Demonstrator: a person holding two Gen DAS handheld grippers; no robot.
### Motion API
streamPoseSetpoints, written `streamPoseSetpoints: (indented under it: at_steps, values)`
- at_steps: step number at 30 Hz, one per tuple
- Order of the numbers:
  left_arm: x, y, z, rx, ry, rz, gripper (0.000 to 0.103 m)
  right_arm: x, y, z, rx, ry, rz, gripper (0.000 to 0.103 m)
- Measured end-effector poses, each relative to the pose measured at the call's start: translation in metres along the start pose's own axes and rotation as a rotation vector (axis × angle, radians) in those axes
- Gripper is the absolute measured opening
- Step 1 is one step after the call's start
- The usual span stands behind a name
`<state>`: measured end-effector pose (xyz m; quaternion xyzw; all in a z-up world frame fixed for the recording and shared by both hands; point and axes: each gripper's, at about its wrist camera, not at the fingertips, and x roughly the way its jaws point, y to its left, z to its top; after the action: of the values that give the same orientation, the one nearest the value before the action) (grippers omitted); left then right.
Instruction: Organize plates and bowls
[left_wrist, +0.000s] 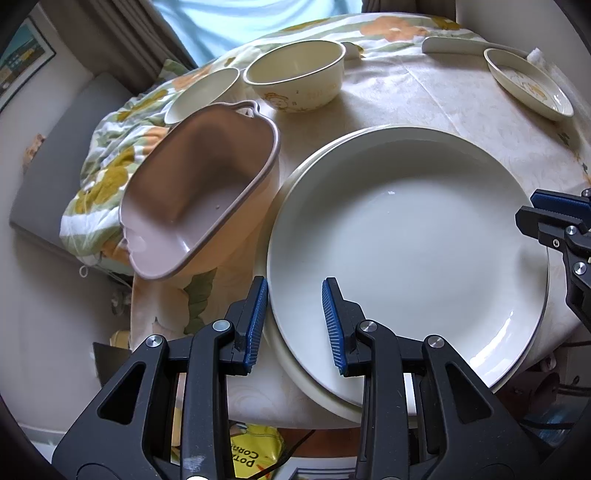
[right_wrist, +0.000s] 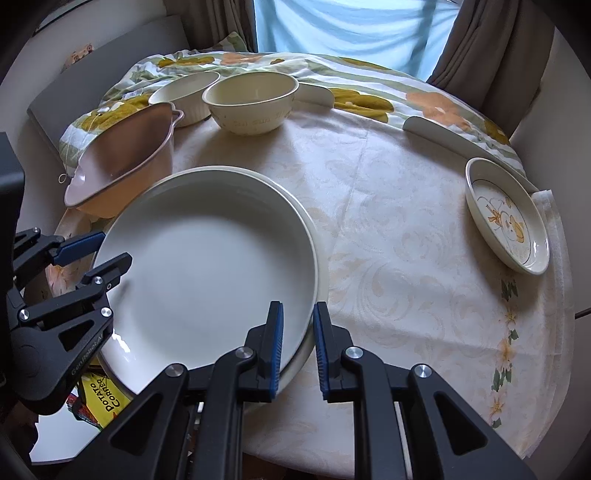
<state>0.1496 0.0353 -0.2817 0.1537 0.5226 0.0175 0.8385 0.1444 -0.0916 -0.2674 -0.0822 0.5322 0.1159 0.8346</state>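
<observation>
Ceramic, glazed and stiff, the white plate (left_wrist: 406, 236) is judged heavy, slippery and breakable. It is best taken by the rim from two opposite sides. It lies at the near edge of the cloth-covered desk (left_wrist: 424, 92), on top of a cream plate (left_wrist: 295, 365) of like size whose rim shows just outside it.

A pink tub (left_wrist: 192, 192) is seen tilted, touching or just beside the white plate's far left rim. Beyond the white plate a cream bowl (left_wrist: 295, 74) and a ribbed bowl (left_wrist: 199, 92) stand side by side. A small patterned dish (left_wrist: 528, 85) lies well apart to its far right.

The right gripper (right_wrist: 299, 343) has its fingers closed on the white plate's near right rim. The left gripper (left_wrist: 295, 321) straddles the near left rim; whether its fingers press cannot be told.

Most of the cream plate is hidden. A yellow packet (left_wrist: 255, 454) below the white plate is cut off.
</observation>
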Motion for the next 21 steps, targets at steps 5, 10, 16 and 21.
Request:
streamPoseSetpoints:
  at_steps: [5, 10, 16, 21]
  values:
    - [0.001, 0.000, 0.002, -0.005, 0.007, -0.004, 0.028, 0.000, -0.004, 0.000, 0.017, -0.003, 0.024, 0.015]
    - [0.002, -0.004, 0.003, -0.001, 0.016, 0.006, 0.034, -0.001, -0.008, 0.001, 0.052, -0.006, 0.059, 0.015]
    - [-0.004, -0.012, 0.004, 0.008, -0.007, -0.016, 0.079, -0.002, -0.019, 0.000, 0.113, -0.017, 0.088, 0.020]
    - [-0.036, -0.008, 0.016, 0.009, -0.046, -0.033, 0.079, -0.023, -0.040, 0.000, 0.178, -0.038, 0.110, 0.021]
